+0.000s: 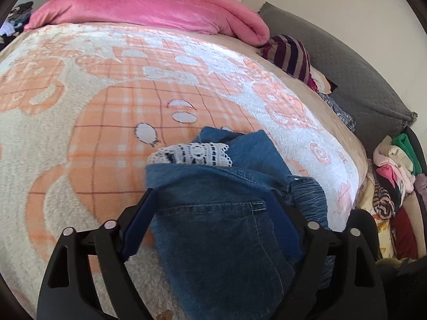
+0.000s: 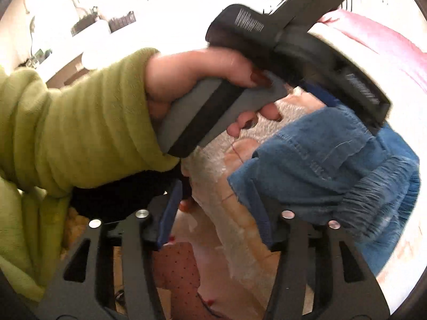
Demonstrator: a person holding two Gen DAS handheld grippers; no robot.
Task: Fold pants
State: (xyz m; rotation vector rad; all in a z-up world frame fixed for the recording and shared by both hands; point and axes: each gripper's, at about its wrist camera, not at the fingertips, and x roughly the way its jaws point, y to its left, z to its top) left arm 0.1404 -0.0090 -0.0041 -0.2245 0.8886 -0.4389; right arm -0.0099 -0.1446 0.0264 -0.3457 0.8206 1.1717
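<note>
Blue denim pants (image 1: pixel 218 213) with a white lace hem (image 1: pixel 192 153) lie bunched on the orange and white blanket (image 1: pixel 93 106). My left gripper (image 1: pixel 210 194) is wide open, its fingers on either side of the denim near a back pocket. In the right wrist view my right gripper (image 2: pixel 216 208) is open and empty, with the elastic waistband of the pants (image 2: pixel 333 165) just past its right finger. The other hand in a green sleeve (image 2: pixel 80 128) holds the left gripper's handle above the pants.
A pink duvet (image 1: pixel 149 10) lies across the far end of the bed. A striped cushion (image 1: pixel 291 56) and grey padded headboard (image 1: pixel 360 80) are at the right. A pile of clothes (image 1: pixel 395 186) sits beside the bed at the right.
</note>
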